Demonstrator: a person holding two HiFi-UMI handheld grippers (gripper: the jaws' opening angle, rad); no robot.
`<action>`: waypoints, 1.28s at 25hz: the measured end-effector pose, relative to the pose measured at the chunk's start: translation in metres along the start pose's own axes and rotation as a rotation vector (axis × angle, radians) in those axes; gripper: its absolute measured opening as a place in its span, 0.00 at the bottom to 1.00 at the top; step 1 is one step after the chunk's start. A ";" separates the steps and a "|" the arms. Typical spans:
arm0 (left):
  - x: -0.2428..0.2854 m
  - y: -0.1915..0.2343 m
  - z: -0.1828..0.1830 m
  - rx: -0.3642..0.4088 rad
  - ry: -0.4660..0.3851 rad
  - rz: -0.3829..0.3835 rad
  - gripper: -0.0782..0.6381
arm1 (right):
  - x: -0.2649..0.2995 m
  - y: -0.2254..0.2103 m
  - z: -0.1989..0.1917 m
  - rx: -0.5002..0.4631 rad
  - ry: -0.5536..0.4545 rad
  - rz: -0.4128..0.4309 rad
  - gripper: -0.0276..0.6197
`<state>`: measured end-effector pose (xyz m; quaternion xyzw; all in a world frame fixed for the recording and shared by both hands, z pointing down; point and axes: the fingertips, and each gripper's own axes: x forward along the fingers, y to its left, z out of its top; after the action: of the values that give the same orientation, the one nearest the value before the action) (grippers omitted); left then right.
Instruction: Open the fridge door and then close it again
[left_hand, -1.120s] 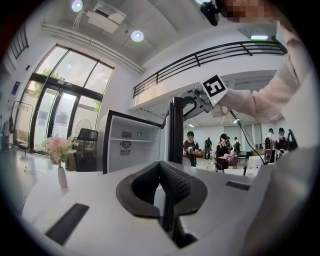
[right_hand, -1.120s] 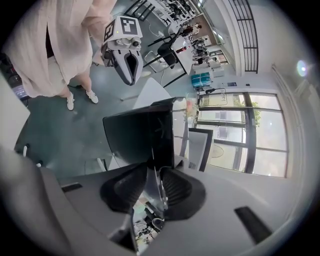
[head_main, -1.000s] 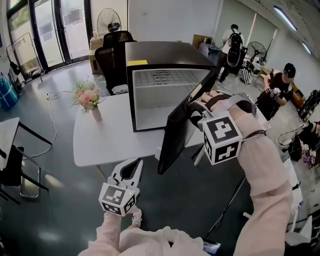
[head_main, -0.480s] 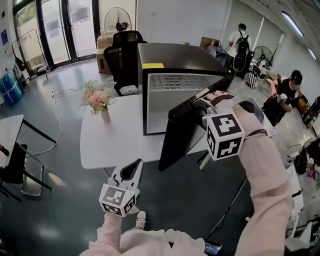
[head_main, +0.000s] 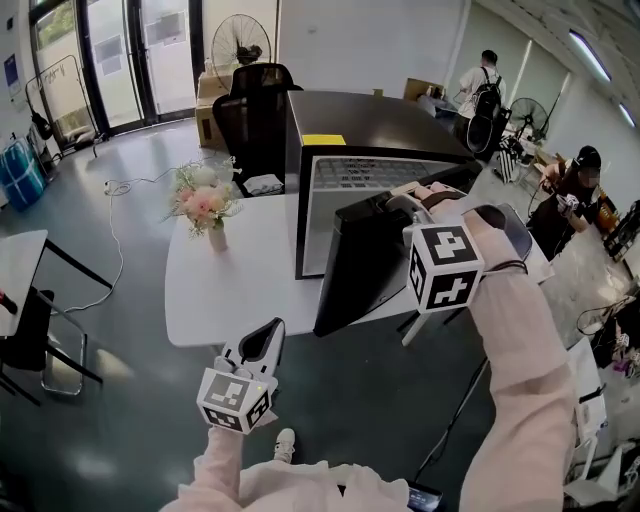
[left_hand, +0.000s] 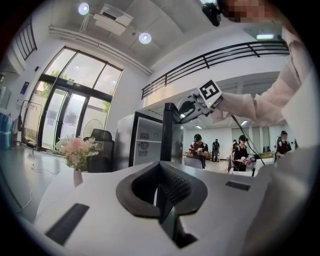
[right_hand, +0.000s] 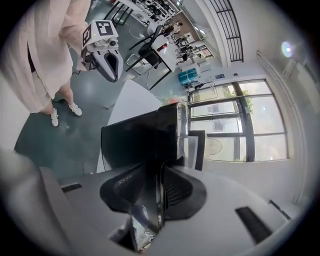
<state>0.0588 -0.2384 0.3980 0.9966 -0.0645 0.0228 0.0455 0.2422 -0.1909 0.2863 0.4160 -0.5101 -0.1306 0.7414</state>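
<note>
fridge door (head_main: 358, 268): standing part open, angling out from the fridge (head_main: 370, 118); its free edge is hanging past the desk edge, toward the person
fridge: black box sitting on the white desk (head_main: 225, 290), pale inside showing through the gap
right hand-held gripper (head_main: 392, 206): pinching the door's top edge, with the dark panel sitting between the pads in the right gripper view
step: door mid-swing, being guided by its top edge; opening leg or closing leg is not telling from this alone
next move: calling for a firm pinch while following the door's arc round the hinge side, probably until it is seating flush on the fridge front, then releasing; a straight push would likely be twisting the pads off the thin edge
left hand-held gripper (head_main: 262, 342): jaws together, holding nothing, hovering low in front of the desk, well apart from the door
writing: yellow sticker (head_main: 323, 140) on the fridge's top front edge, nothing reading on it; rows of small print inside the fridge, too small to read
marker cube (head_main: 442, 266): showing black-and-white squares only, no letters
flower vase (head_main: 206, 205): sitting on the desk left of the fridge
</note>
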 end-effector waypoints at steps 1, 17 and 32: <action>0.000 0.003 0.001 0.000 -0.001 0.000 0.13 | 0.003 -0.003 0.001 0.006 0.001 -0.003 0.21; 0.012 0.053 0.001 0.019 0.008 -0.016 0.13 | 0.049 -0.039 0.009 0.097 0.050 -0.068 0.23; 0.026 0.088 0.003 0.026 0.016 -0.050 0.13 | 0.091 -0.076 0.010 0.181 0.099 -0.128 0.25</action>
<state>0.0728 -0.3283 0.4043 0.9982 -0.0388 0.0303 0.0335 0.2913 -0.2991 0.2891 0.5188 -0.4548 -0.1103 0.7154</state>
